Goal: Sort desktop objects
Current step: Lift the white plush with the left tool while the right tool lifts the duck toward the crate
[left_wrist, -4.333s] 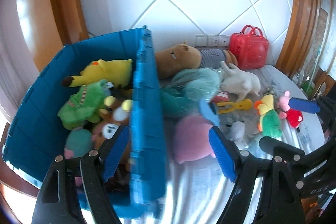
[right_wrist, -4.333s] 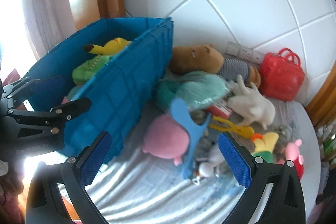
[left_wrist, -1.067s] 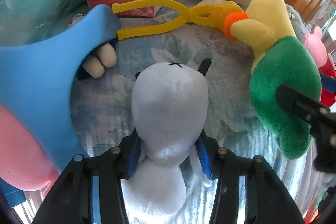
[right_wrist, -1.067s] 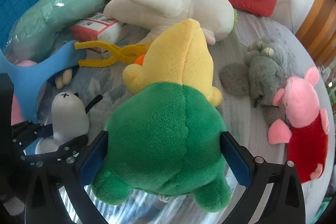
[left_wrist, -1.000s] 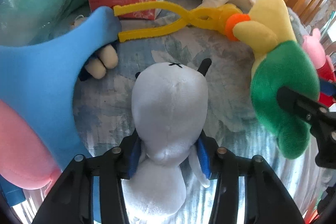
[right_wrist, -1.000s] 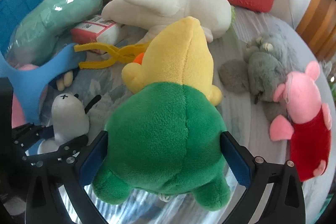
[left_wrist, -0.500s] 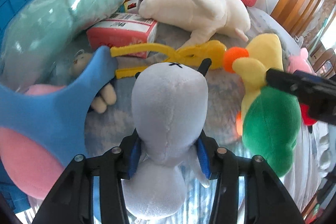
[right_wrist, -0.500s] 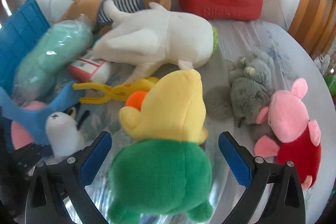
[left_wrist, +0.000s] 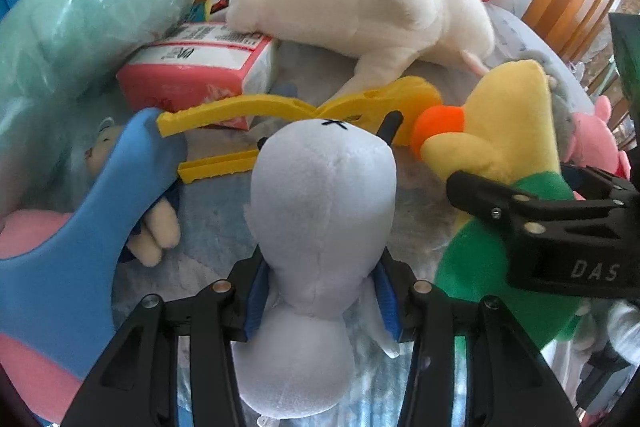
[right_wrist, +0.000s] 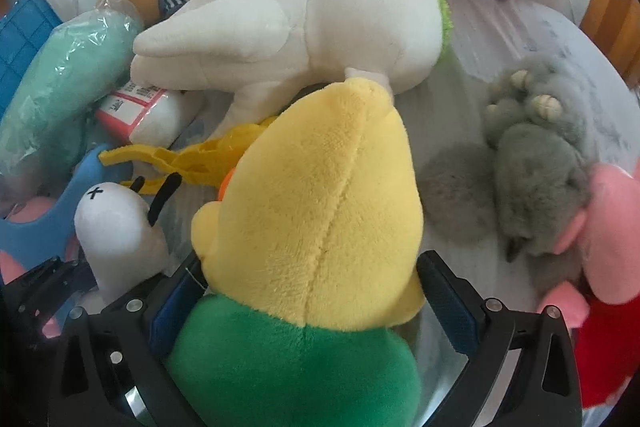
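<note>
Cluttered with toys, the pale patterned tabletop [left_wrist: 224,219] shows between them. On it the white plush toy [left_wrist: 320,227], soft, with a black cross and two black feelers, is clamped at the neck by the left gripper [left_wrist: 320,297]. Beside it, the yellow-and-green plush duck [right_wrist: 320,227], orange-beaked, sits between the right gripper [right_wrist: 316,301] pads, which have narrowed onto it since half a second ago. Yellow tongs [left_wrist: 280,107] and a red-and-white box [left_wrist: 200,67] lie beyond.
</note>
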